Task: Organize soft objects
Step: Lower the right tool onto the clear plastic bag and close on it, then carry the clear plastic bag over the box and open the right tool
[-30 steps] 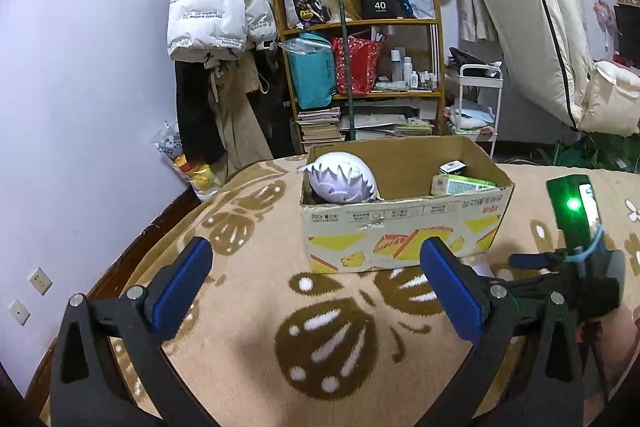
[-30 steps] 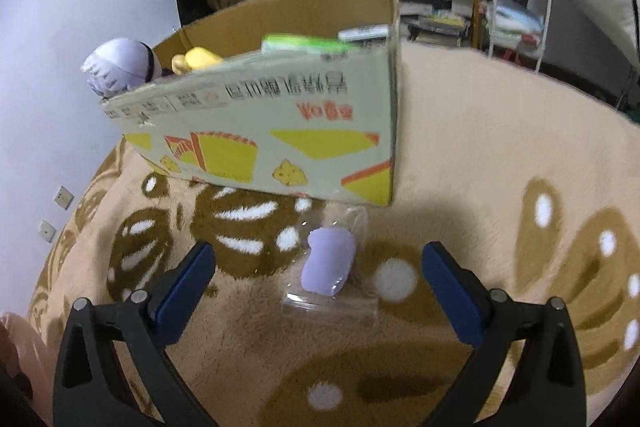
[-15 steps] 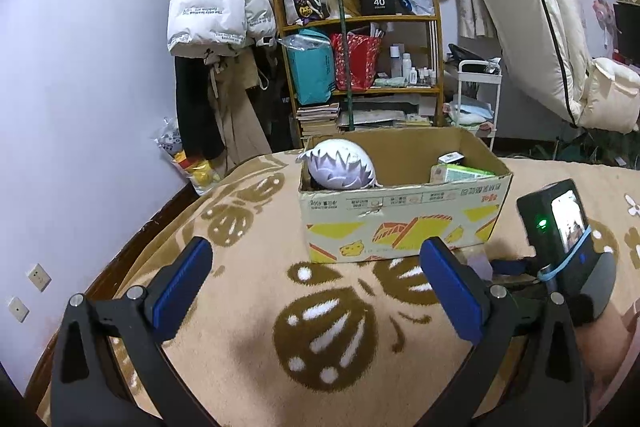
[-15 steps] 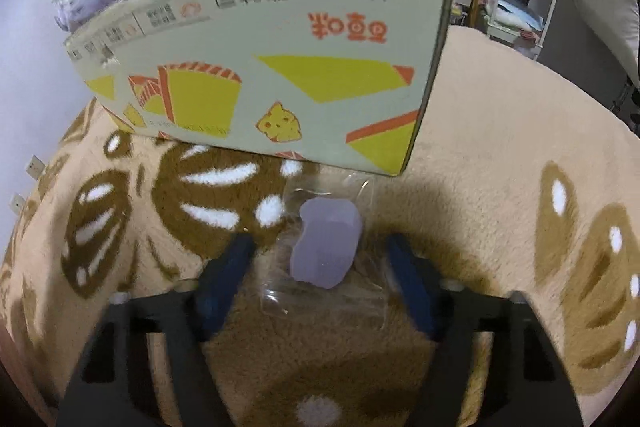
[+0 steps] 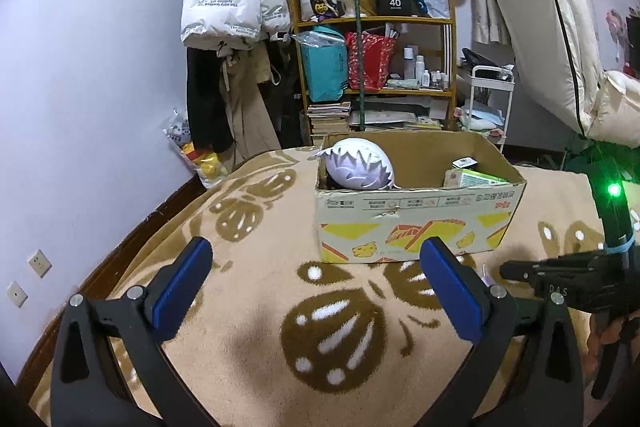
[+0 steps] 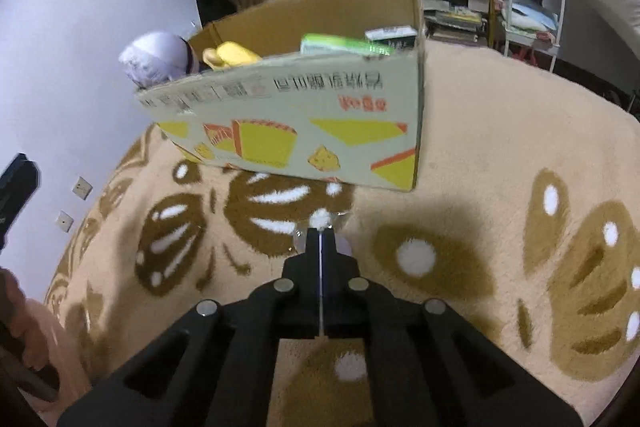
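Our right gripper (image 6: 320, 239) snapped its fingers together on the bagged purple toy (image 6: 343, 246), having stood wide apart a second ago!

We saw only slivers of purple and clear bag peeking out either side of the closed black fingers, down on the tan blanket (image 6: 500, 155) just in front of the cardboard box (image 6: 304, 119). Our left gripper (image 5: 316, 283) hung over the blanket with its blue pads (image 5: 182, 283) wide apart, gripping nothing. Inside the box we spotted a white spiky plush (image 5: 358, 167), a yellow toy (image 6: 232, 54) and a green pack (image 6: 340, 45).
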Motion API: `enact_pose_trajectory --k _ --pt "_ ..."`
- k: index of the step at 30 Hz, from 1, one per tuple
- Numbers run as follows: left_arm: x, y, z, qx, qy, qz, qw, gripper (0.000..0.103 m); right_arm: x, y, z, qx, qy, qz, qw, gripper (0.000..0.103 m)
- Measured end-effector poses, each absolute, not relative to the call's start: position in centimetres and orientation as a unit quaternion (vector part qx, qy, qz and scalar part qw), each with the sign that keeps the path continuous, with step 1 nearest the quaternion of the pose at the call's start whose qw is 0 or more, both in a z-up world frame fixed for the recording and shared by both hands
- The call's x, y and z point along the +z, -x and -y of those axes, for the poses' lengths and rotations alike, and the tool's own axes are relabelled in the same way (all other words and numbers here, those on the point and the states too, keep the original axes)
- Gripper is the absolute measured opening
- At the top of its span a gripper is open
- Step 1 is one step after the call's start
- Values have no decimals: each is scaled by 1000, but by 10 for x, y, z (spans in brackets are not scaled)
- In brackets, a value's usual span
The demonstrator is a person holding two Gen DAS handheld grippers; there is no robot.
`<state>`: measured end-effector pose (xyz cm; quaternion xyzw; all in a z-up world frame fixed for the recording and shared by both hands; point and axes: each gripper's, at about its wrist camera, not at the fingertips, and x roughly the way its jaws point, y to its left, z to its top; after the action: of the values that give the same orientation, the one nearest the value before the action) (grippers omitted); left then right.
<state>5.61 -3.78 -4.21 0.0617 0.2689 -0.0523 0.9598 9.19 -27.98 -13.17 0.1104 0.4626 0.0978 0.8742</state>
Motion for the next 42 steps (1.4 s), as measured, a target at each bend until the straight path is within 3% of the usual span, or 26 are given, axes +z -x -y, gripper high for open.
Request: enact_pose_trajectory --k 7,9,12,13,14,21,23,30,42 --pt "-42 -57 31 -46 -47 -273 960 102 -145 -95 288 95 -146 -478 861 1" --pt "-42 -58 31 -45 -47 -272 960 102 -148 -96 285 91 -138 -484 859 6" --pt "-43 -58 31 -46 -50 -274 959 102 -153 -100 279 94 -135 -494 854 39" --pt "-43 -58 31 -47 -51 -274 959 102 -155 -100 277 93 -135 -494 854 57" --pt "-42 -57 31 -48 -52 -274 959 102 -156 -100 276 90 -135 -492 856 62" --pt "-43 -57 33 -50 -55 -272 959 102 -179 -114 255 83 -100 -506 852 64" --pt "-42 -56 34 -47 -61 -266 961 102 -182 -112 244 78 -51 -507 857 51" --pt "-41 -54 39 -51 -74 -259 962 102 -172 -106 250 84 -67 -489 866 46" --pt "-35 -53 38 -54 -67 -251 964 102 -68 -77 275 90 -93 -357 925 47"
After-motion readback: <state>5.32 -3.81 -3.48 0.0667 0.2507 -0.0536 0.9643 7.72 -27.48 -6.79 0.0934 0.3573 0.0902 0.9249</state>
